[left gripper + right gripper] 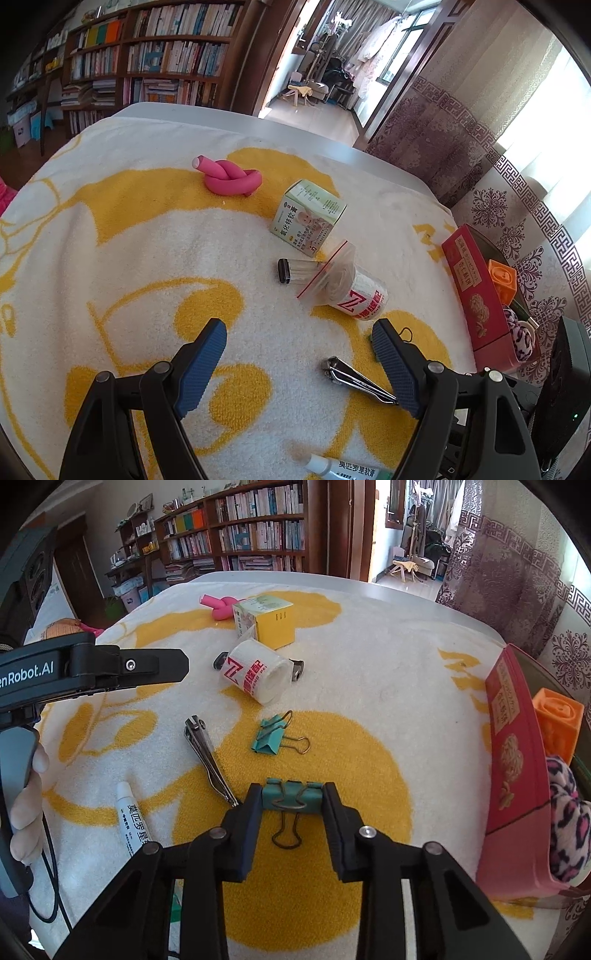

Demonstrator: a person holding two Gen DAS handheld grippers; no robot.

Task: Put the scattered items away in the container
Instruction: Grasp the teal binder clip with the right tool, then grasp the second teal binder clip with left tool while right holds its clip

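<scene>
At the lower centre of the right wrist view, a teal metal binder clip with wire handles (pixel 291 797) is gripped between the pads of the right tongs (pixel 292 796), resting on the yellow-and-white terry towel (pixel 369 686) covering the desk. A second teal binder clip (pixel 271 740) lies just above it, beside a silver nail clipper (pixel 207 757). The red cardboard box (pixel 517 760) stands at the right edge. The left tongs (pixel 299 345) are held wide apart over the towel, with nothing gripped.

A yellow-and-white towel (pixel 369 686) covered the table (pixel 258 123); bookshelves (pixel 166 55) and patterned curtains (pixel 461 122) stood behind.
</scene>
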